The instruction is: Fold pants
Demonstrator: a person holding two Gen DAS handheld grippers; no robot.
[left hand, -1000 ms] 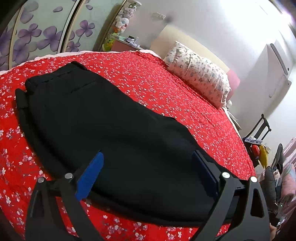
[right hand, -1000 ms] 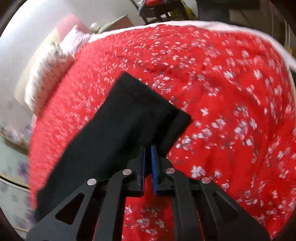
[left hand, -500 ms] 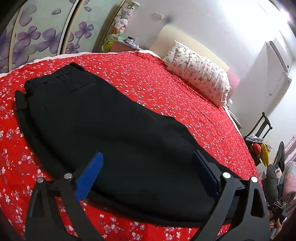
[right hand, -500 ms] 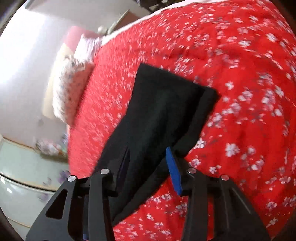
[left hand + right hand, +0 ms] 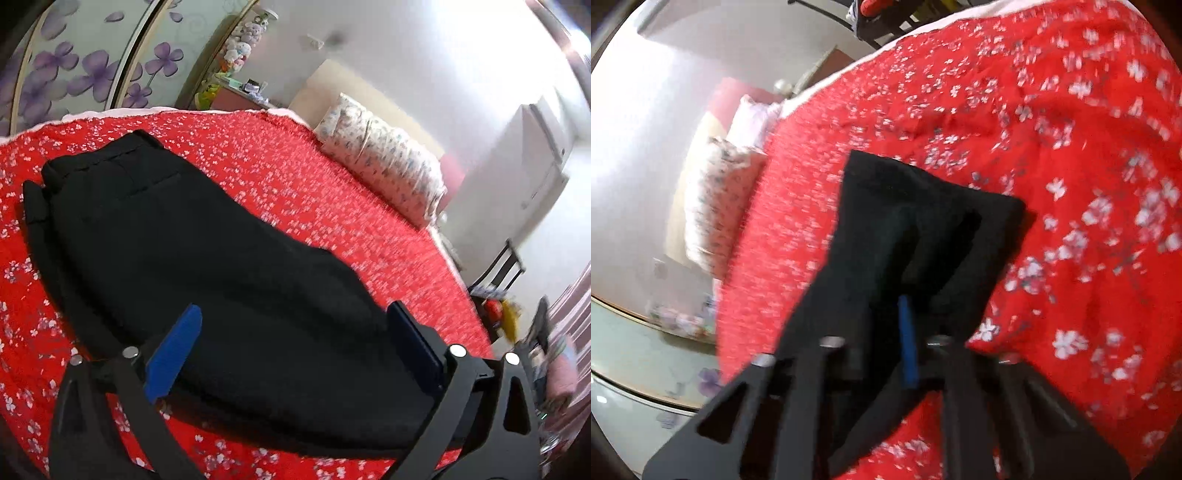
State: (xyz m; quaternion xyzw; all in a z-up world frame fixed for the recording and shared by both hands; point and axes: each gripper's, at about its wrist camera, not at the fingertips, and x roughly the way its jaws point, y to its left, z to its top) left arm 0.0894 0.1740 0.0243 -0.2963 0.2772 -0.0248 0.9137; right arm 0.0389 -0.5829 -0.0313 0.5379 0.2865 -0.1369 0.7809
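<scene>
Black pants (image 5: 192, 258) lie flat on a red flowered bedspread (image 5: 332, 206), legs stacked, waistband at the far left. My left gripper (image 5: 295, 343) is open, its blue pads spread wide just above the pants' near part, holding nothing. In the right wrist view the leg end of the pants (image 5: 923, 229) lies on the bedspread (image 5: 1071, 184). My right gripper (image 5: 916, 295) is over the leg end. The view is blurred, one blue pad shows, and the jaws look partly open with cloth between or under them.
A flowered pillow (image 5: 384, 166) lies at the head of the bed by the white wall. A wardrobe with purple flowers (image 5: 92, 62) stands at the left. A chair and clutter (image 5: 506, 295) stand past the bed's right edge.
The right gripper went from shut on the leg hem to open, then moved forward over the leg end. The left gripper stayed open and nearly still above the pants.
</scene>
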